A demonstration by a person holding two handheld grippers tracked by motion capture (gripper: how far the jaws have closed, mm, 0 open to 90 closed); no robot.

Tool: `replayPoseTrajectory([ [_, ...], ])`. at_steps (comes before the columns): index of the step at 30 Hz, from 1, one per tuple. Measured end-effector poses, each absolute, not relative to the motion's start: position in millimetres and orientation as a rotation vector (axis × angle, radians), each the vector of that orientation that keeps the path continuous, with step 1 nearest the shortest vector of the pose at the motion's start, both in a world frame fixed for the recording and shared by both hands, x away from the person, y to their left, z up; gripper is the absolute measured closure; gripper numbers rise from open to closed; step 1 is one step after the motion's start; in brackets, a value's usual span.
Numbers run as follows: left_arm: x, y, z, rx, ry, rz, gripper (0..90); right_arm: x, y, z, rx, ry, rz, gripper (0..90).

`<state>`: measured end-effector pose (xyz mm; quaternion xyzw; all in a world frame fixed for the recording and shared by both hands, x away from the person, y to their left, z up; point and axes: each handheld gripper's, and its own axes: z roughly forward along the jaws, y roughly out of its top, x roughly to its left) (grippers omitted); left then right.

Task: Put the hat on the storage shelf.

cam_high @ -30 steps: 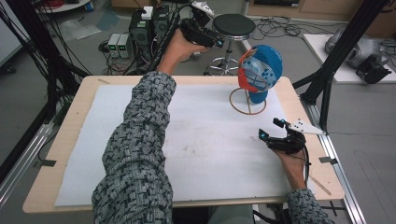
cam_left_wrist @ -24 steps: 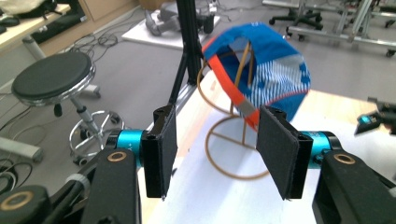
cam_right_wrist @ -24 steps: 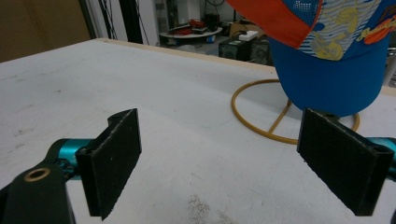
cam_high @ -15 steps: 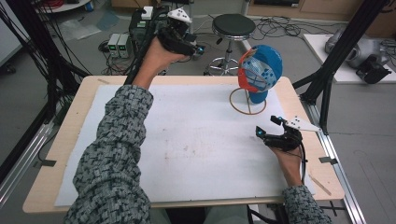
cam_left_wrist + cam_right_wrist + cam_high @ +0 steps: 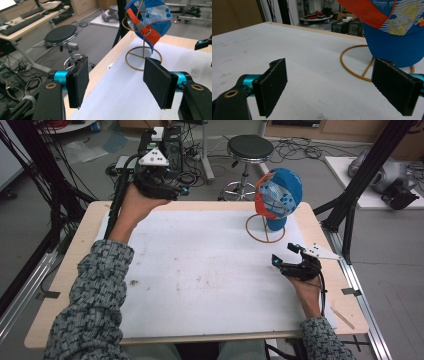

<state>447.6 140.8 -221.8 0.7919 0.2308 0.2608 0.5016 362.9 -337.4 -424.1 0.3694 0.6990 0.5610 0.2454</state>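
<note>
Cap: I see the blue and orange cap (image 5: 278, 195) hanging on a thin wire stand (image 5: 265, 229) toward the far right part of the bench (image 5: 65, 270); neither claw touches it.
Stand: its ring base rests flat on the white mat (image 5: 200, 265), with the cap's lower edge just above it in my right gripper view.
Left claw: my left claw (image 5: 186, 191) is raised over the far left edge of the bench, well apart from the cap; in its own view the jaws stand wide and hold nothing, with the cap ahead and to the right of them.
Right claw: my right claw (image 5: 286, 255) sits low over the mat near the right edge, just short of the stand's ring; its jaws are spread wide and hold nothing.
Beyond the bench: a black round stool (image 5: 249, 147) stands on the floor behind the far edge.
</note>
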Motion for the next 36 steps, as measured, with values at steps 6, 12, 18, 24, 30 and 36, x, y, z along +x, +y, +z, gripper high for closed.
replayPoseTrajectory([
  [6,421.9,167.7,-247.8,1.861,0.615,0.646,37.5,362.2,-335.8,-424.2,1.012,1.916,1.525,12.7],
  [12,395.4,190.2,-285.7,1.818,0.685,0.666,37.2,362.7,-335.0,-424.6,1.013,1.918,1.522,12.7],
  [18,370.1,212.7,-324.5,1.765,0.734,0.657,37.2,362.2,-334.6,-424.6,1.019,1.924,1.518,12.7],
  [24,350.7,229.1,-356.2,1.734,0.799,0.668,36.2,362.4,-333.7,-424.8,1.013,1.927,1.507,12.7],
  [30,340.8,236.2,-378.7,1.719,0.830,0.663,35.1,361.9,-333.8,-424.5,1.020,1.927,1.507,12.7],
  [36,336.6,239.0,-385.5,1.706,0.828,0.657,35.1,361.8,-333.8,-425.1,1.024,1.931,1.492,12.7],
])
